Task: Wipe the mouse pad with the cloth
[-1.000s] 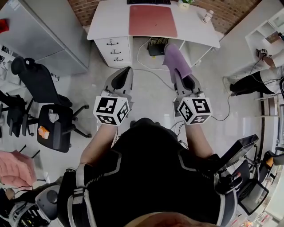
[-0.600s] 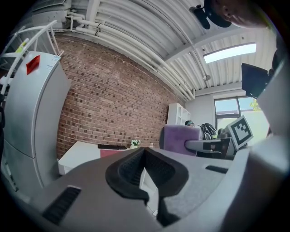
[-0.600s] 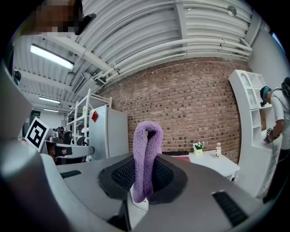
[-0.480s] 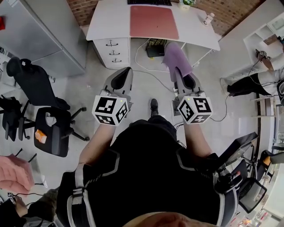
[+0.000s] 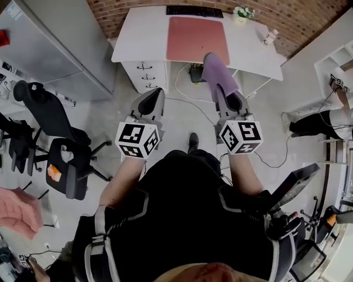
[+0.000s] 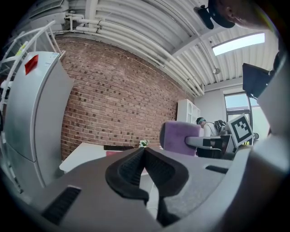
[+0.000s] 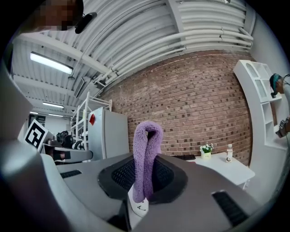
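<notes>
Pinching the purple cloth [image 7: 146, 149] doubled over in my right gripper [image 7: 145, 179], jaws clamped tight on it. My left gripper [image 6: 144, 156] is closed on nothing. The red mouse pad [image 5: 197, 32] sits on the white desk [image 5: 140, 27] ahead, well apart from the cloth. I'd reach over it, lay the fold flat and sweep evenly. Only the head view shows the pad; the right gripper view shows the fold.

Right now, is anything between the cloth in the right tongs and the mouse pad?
Nothing visible. The right tongs clamp the purple cloth. The red mouse pad lies bare on the white desk, with the keyboard beyond its far edge and the flowerpot and bottle to its right.
</notes>
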A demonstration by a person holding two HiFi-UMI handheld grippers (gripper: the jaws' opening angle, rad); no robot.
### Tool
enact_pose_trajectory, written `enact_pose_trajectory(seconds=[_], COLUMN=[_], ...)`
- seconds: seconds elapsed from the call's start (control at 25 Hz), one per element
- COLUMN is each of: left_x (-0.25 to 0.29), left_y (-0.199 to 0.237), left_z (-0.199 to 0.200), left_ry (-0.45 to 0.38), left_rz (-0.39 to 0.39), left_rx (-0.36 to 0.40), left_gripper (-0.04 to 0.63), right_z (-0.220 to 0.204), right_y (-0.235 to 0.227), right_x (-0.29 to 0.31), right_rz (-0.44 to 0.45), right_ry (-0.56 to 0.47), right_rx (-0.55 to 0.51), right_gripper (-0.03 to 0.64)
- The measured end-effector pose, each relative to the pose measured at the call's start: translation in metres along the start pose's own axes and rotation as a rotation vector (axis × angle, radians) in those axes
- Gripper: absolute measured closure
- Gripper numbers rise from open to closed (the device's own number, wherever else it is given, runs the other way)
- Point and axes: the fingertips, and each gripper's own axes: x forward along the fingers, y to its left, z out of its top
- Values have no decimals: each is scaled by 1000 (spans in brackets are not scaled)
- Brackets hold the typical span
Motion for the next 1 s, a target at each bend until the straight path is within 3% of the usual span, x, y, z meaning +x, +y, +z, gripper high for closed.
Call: enact_pose_trajectory(seconds=[0.24, 0.64, 1.0], left_x=[59, 152, 204], left_y=[9, 1, -2], left_z=[7, 9, 13], left_ry=[10, 61, 90], left_rz=[85, 111, 134], left_rx=[8, 22, 36], left_gripper=[592, 592, 592], right_z=[0, 0, -3], right_y=[-56, -143, -188], right_x=[34, 76, 104], right_rz=[15, 49, 88], right_ry=[29, 43, 53], right_rx=[1, 35, 54], right_gripper=[558, 557, 558])
